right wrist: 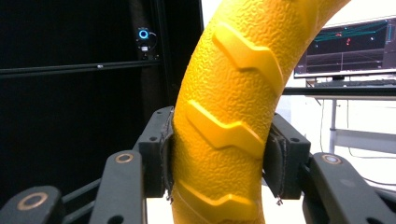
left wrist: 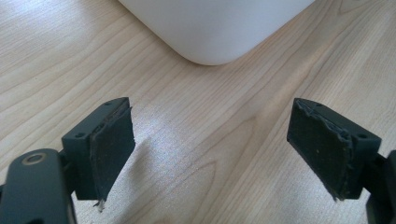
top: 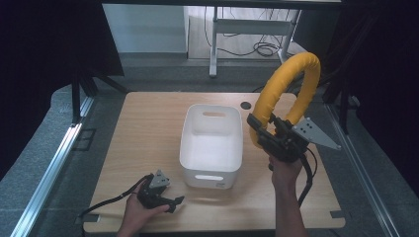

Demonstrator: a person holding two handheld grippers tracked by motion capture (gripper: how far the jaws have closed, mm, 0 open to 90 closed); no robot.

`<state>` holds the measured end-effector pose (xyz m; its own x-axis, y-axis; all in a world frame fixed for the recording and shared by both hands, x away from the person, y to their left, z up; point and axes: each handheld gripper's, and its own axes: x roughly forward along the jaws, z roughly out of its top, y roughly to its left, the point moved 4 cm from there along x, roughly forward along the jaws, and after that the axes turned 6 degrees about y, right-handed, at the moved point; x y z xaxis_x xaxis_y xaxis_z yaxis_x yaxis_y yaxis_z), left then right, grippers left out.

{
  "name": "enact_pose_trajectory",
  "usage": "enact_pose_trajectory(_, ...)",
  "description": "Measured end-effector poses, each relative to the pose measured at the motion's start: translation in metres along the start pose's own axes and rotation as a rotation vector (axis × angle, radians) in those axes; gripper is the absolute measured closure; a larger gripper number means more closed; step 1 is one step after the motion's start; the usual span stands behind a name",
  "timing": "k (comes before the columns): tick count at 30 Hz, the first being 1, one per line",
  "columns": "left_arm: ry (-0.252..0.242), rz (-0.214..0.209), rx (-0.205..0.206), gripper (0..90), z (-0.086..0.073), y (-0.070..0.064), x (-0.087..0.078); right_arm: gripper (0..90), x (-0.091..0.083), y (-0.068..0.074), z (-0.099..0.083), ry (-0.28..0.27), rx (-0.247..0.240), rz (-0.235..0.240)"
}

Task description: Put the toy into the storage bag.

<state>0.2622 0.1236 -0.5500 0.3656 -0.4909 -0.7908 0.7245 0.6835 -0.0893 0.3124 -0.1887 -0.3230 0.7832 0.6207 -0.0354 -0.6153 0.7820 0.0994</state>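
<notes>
Ring [top: 291,84], yellow, textured, clamped between right gripper [top: 272,136] jaws, lifted beside white bin [top: 211,143]; drop-in remains. Left gripper [top: 165,197] jaws wide, empty, above tabletop [top: 143,128].

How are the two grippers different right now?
The right gripper is lifted up beside the white bin, its fingers squeezing the yellow ring. The left gripper sits low on the table, its fingers wide apart and holding nothing. Both are black and held in a hand.
</notes>
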Motion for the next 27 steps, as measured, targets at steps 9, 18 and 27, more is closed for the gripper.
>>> enact_pose_trajectory(9,0.001,-0.001,0.002,15.0,0.0,0.0,0.0,50.0,0.011,0.015,0.014,-0.019,-0.017,0.028)
enact_pose_trajectory(18,0.003,0.002,0.003,15.1,0.0,0.0,0.0,50.0,0.024,0.026,0.018,-0.016,-0.022,0.051)
enact_pose_trajectory(27,0.011,0.003,0.008,15.1,-0.001,0.001,0.0,49.9,0.037,0.039,0.018,-0.008,-0.024,0.076)
